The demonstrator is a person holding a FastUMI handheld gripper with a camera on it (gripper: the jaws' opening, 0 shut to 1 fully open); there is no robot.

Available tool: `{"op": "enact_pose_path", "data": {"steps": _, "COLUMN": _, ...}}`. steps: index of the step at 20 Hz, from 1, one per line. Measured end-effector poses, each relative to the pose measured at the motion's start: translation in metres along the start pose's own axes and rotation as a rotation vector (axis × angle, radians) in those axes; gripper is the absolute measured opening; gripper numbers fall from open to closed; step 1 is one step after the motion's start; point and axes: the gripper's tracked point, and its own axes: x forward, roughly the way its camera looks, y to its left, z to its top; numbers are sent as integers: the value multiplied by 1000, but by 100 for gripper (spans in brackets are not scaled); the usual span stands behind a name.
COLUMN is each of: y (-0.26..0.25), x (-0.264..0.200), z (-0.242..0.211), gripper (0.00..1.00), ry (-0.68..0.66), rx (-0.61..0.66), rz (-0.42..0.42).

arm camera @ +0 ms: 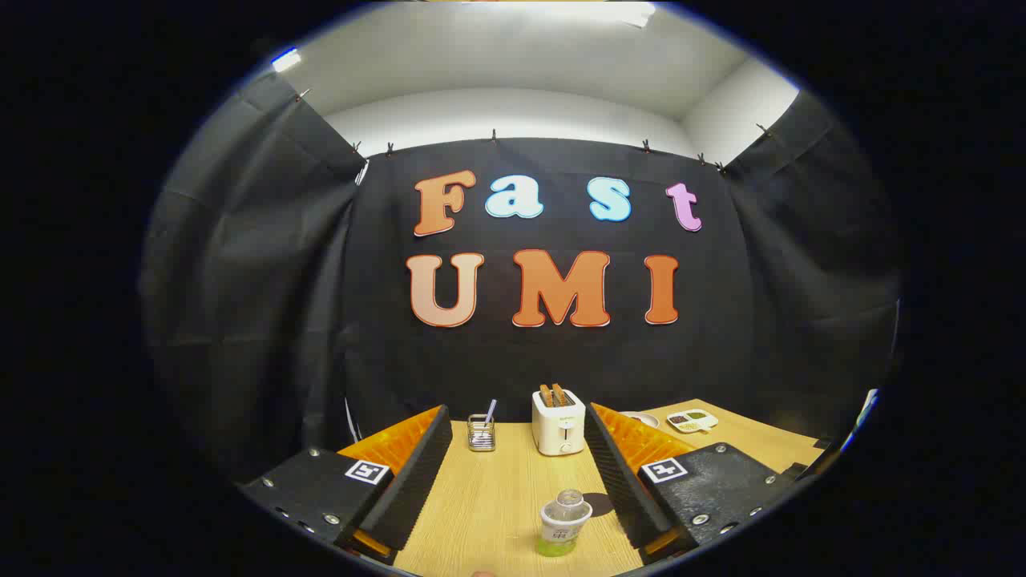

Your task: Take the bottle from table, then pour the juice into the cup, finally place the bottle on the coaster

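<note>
The gripper (pixel 517 473) is spread wide and holds nothing. The juice bottle (pixel 563 523) stands upright on the wooden table (pixel 497 497), long axis vertical, between the fingers and closer to the right one, apparently touching neither. From the bottle, the toaster (pixel 559 421) lies straight beyond and the utensil holder (pixel 481 433) beyond-left

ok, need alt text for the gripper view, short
A small clear bottle with green juice at its bottom stands on a wooden table between the open jaws of the gripper, nearer one jaw and untouched. Beyond it, by the black cloth wall, stand a white toaster holding toast, a wire holder and a small tray.
</note>
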Motion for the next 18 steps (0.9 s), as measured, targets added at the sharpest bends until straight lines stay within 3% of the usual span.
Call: {"op": "enact_pose_path", "data": {"steps": 18, "y": -8, "x": 7, "z": -8, "gripper": 98, "ry": 27, "rx": -9, "rz": -23}}
